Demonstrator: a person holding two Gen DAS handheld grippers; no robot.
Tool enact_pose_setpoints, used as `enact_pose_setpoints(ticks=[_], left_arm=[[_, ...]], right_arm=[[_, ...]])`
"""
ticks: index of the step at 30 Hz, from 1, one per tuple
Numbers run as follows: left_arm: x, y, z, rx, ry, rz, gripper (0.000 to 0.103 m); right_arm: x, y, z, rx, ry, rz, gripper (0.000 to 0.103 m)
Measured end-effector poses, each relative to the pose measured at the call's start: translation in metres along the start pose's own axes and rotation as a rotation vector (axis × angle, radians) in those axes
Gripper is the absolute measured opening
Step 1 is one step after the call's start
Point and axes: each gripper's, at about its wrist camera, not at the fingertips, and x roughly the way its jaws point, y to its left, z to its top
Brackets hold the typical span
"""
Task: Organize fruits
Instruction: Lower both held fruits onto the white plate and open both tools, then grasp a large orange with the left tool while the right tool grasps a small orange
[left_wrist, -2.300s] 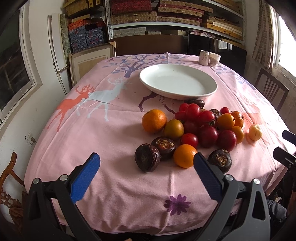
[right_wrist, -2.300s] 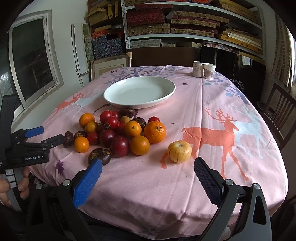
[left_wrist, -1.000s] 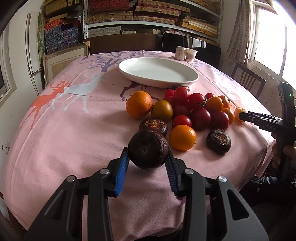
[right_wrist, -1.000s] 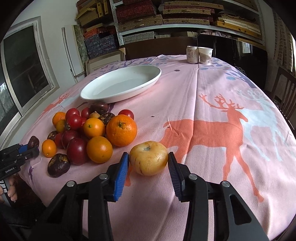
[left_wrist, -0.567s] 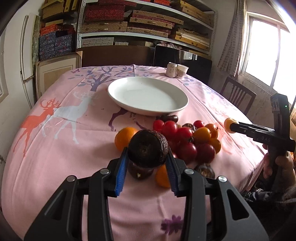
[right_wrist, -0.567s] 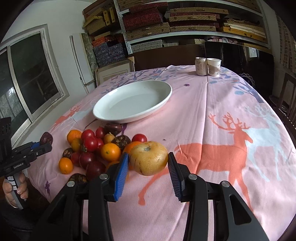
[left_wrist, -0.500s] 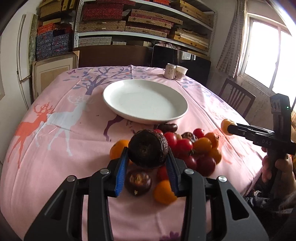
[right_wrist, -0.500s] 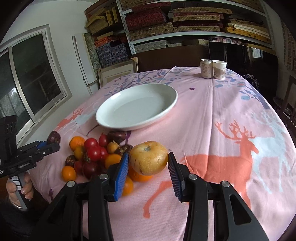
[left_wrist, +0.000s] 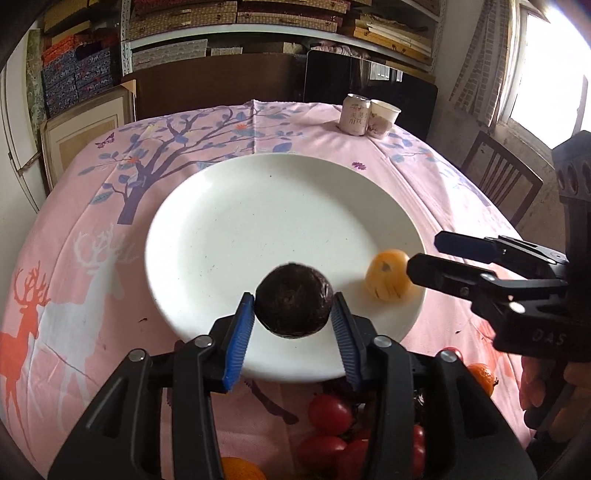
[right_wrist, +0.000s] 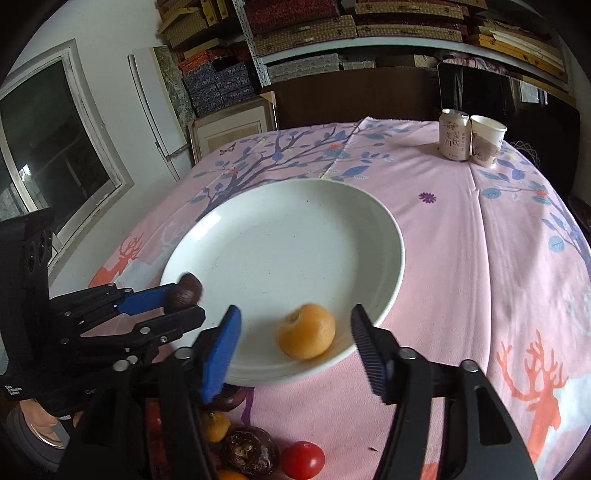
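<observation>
A large white plate (left_wrist: 229, 236) sits in the middle of the pink tablecloth; it also shows in the right wrist view (right_wrist: 295, 240). My left gripper (left_wrist: 293, 312) is shut on a dark brown fruit (left_wrist: 293, 304) and holds it over the plate's near edge; it shows in the right wrist view (right_wrist: 184, 295) too. My right gripper (right_wrist: 295, 330) is open, jaws apart. A yellow-orange fruit (right_wrist: 306, 336) lies free in the plate between them, blurred; it also shows in the left wrist view (left_wrist: 388, 280), just off the right gripper's tips (left_wrist: 424, 254).
Red tomatoes (left_wrist: 330, 413), oranges (left_wrist: 480, 376) and dark fruits (right_wrist: 251, 450) lie on the cloth in front of the plate. A can (right_wrist: 453, 134) and a paper cup (right_wrist: 485, 144) stand at the table's far side. A chair (left_wrist: 498, 181) is at right.
Both grippers moved forward over the plate. My right gripper opened and let go of the yellow-orange fruit, which now lies in the plate. My left gripper still holds the dark fruit.
</observation>
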Motion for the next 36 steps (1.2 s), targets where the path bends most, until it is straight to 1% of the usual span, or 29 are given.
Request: enact_pose_setpoints(ticks=[1, 2, 3, 7, 12, 17, 18, 19, 20, 22, 23, 25, 27, 29, 31, 33, 34, 35, 36], left_arm=[[-0.005, 0.001, -0.002, -0.002, -0.021, 0.008, 0.066], [-0.013, 0.002, -0.006, -0.006, -0.043, 0.017, 0.071], [-0.021, 0.003, -0.011, -0.008, -0.059, 0.022, 0.074], [-0.059, 0.005, -0.042, -0.008, -0.073, -0.009, 0.074], [-0.104, -0.001, -0.103, 0.051, -0.069, -0.021, 0.074], [-0.127, -0.021, -0.158, 0.128, -0.042, -0.024, 0.074], [-0.127, -0.025, -0.166, 0.139, -0.037, -0.027, 0.07], [-0.124, -0.029, -0.172, 0.148, -0.03, -0.026, 0.063], [-0.12, -0.031, -0.176, 0.15, -0.017, -0.02, 0.059], [-0.108, -0.035, -0.179, 0.147, 0.013, -0.026, 0.045], [-0.104, -0.038, -0.182, 0.148, 0.017, -0.02, 0.045], [-0.097, -0.041, -0.184, 0.161, 0.004, 0.018, 0.045], [-0.092, -0.041, -0.183, 0.164, -0.007, 0.032, 0.045], [-0.089, -0.039, -0.181, 0.142, -0.007, 0.028, 0.046], [-0.086, -0.038, -0.179, 0.135, -0.011, 0.037, 0.054], [-0.084, -0.039, -0.178, 0.138, -0.019, 0.041, 0.054], [-0.084, -0.038, -0.178, 0.132, -0.022, 0.032, 0.047], [-0.084, -0.037, -0.177, 0.124, -0.025, 0.026, 0.043], [-0.086, -0.037, -0.176, 0.121, -0.035, 0.035, 0.035]], right_arm=[[-0.008, 0.003, -0.003, -0.016, -0.022, -0.007, 0.068], [-0.015, 0.006, -0.006, -0.033, -0.037, -0.016, 0.068], [-0.023, 0.008, -0.01, -0.044, -0.048, -0.023, 0.068], [-0.054, 0.006, -0.036, -0.057, -0.073, -0.028, 0.068], [-0.084, -0.009, -0.085, -0.022, -0.071, -0.028, 0.068], [-0.097, -0.024, -0.122, 0.042, -0.042, -0.028, 0.068], [-0.098, -0.025, -0.126, 0.048, -0.04, -0.03, 0.068], [-0.1, -0.025, -0.131, 0.053, -0.04, -0.031, 0.068], [-0.101, -0.024, -0.134, 0.056, -0.04, -0.029, 0.068], [-0.104, -0.021, -0.139, 0.056, -0.038, -0.026, 0.068], [-0.105, -0.019, -0.141, 0.053, -0.038, -0.025, 0.068], [-0.108, -0.016, -0.144, 0.045, -0.04, -0.028, 0.068], [-0.111, -0.014, -0.147, 0.036, -0.041, -0.031, 0.068], [-0.113, -0.012, -0.15, 0.031, -0.035, -0.03, 0.068], [-0.112, -0.01, -0.152, 0.021, -0.025, -0.024, 0.068], [-0.11, -0.007, -0.156, 0.004, -0.008, -0.011, 0.068], [-0.107, -0.004, -0.157, -0.004, 0.002, -0.003, 0.068], [-0.105, -0.002, -0.159, -0.012, 0.011, 0.005, 0.068], [-0.102, 0.001, -0.16, -0.02, 0.019, 0.013, 0.068]])
